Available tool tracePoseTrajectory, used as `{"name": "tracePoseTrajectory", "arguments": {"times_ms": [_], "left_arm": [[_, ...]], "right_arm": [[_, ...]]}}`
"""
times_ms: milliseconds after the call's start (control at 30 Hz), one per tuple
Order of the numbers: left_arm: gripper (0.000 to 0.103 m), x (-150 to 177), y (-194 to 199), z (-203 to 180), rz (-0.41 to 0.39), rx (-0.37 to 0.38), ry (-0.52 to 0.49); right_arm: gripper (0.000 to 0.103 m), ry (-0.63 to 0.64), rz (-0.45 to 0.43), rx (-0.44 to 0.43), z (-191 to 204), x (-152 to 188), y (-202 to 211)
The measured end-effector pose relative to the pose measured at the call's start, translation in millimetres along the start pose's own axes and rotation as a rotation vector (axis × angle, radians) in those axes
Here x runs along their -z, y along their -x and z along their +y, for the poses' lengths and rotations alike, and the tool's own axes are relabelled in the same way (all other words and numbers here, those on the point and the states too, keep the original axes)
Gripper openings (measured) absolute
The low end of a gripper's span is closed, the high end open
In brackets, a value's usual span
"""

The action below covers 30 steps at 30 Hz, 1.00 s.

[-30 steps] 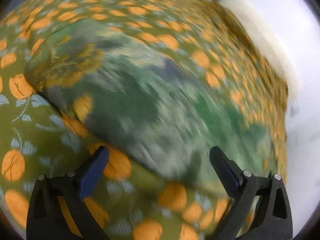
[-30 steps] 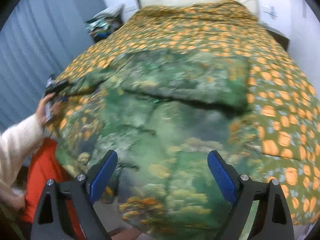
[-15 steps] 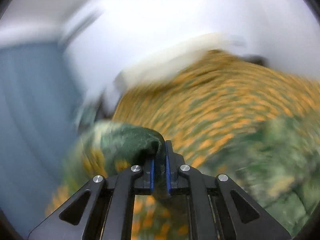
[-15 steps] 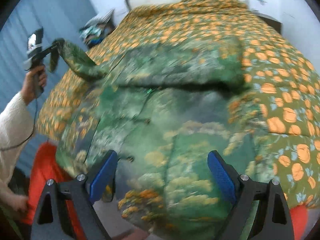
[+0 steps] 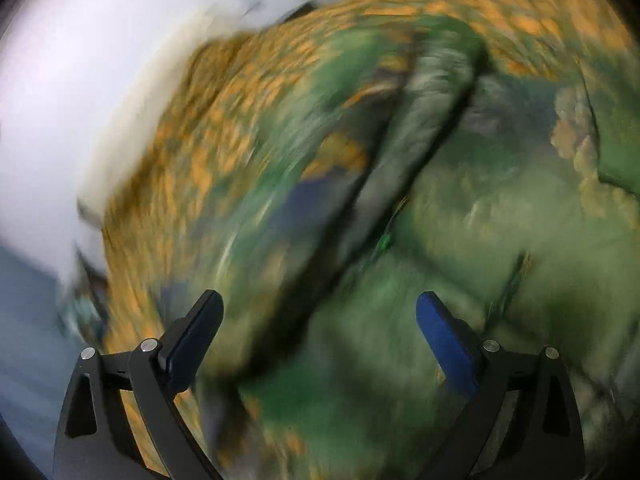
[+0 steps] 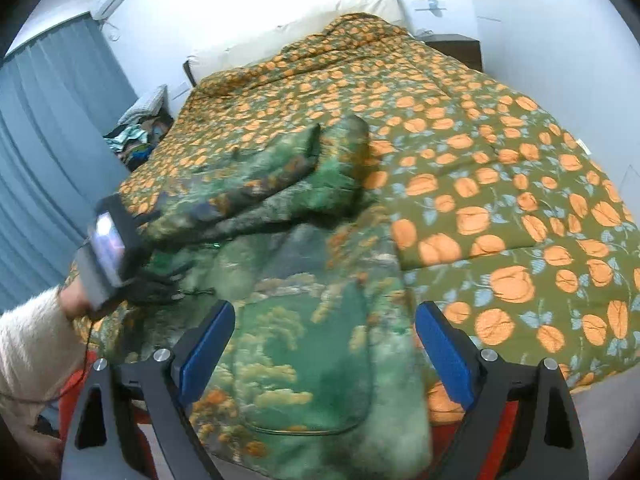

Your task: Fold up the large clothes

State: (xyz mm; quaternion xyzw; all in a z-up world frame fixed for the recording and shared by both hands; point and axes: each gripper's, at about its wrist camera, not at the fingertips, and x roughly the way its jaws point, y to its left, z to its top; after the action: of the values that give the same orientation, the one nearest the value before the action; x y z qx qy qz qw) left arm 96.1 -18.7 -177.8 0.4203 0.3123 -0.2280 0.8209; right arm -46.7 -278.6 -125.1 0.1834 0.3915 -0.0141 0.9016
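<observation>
A large green garment with a landscape print (image 6: pixel 304 280) lies on the bed, its lower part hanging over the near edge. Both sleeves (image 6: pixel 260 184) lie folded across its upper part. My right gripper (image 6: pixel 324 344) is open and empty, hovering over the garment's near end. My left gripper (image 5: pixel 318 334) is open and empty just above the garment (image 5: pixel 460 240); its view is blurred by motion. The folded sleeve (image 5: pixel 404 160) runs away from it. In the right wrist view the left gripper's body (image 6: pixel 108 248) and the hand holding it sit at the garment's left edge.
The bed carries an olive quilt with orange fruit (image 6: pixel 500 184) and a white pillow (image 6: pixel 312 20) at the head. A cluttered nightstand (image 6: pixel 136 140) and blue curtain (image 6: pixel 44 140) stand at left, a dark nightstand (image 6: pixel 452 46) at back right. Red fabric (image 6: pixel 76 384) shows below the bed edge.
My left gripper, shut on the left sleeve half a second ago, has carried it across the garment and let go. It is now open. The right gripper stayed open and rose a little.
</observation>
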Motion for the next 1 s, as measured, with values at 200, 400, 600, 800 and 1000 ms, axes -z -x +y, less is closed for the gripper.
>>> {"name": "tracePoseTrajectory", "arguments": {"times_ms": [200,400,600,800,1000], "left_arm": [[0.103,39.2,14.3,137.6,0.031,0.033,0.565],[0.102,81.8,-51.7,149.8,0.155,0.069,0.690],[0.042,113.9,-98.0,176.8,0.333,-0.077,0.768],[0.035,180.4,-97.6,202.8,0.413,-0.074,0.870],[0.096,174.3,-17.1,195.3,0.184,-0.072,0.916]], "right_arm": [[0.091,-0.012,0.011,-0.081,0.6,-47.2,-46.4],[0.091,0.009,0.084,-0.120,20.9,-130.8,-150.1],[0.023,-0.048,0.206,-0.118,36.1,-149.2,-234.5],[0.026,-0.010,0.256,-0.143,73.9,-122.6,-254.5],[0.080,0.068,0.196,-0.092,71.4,-113.9,-227.8]]}}
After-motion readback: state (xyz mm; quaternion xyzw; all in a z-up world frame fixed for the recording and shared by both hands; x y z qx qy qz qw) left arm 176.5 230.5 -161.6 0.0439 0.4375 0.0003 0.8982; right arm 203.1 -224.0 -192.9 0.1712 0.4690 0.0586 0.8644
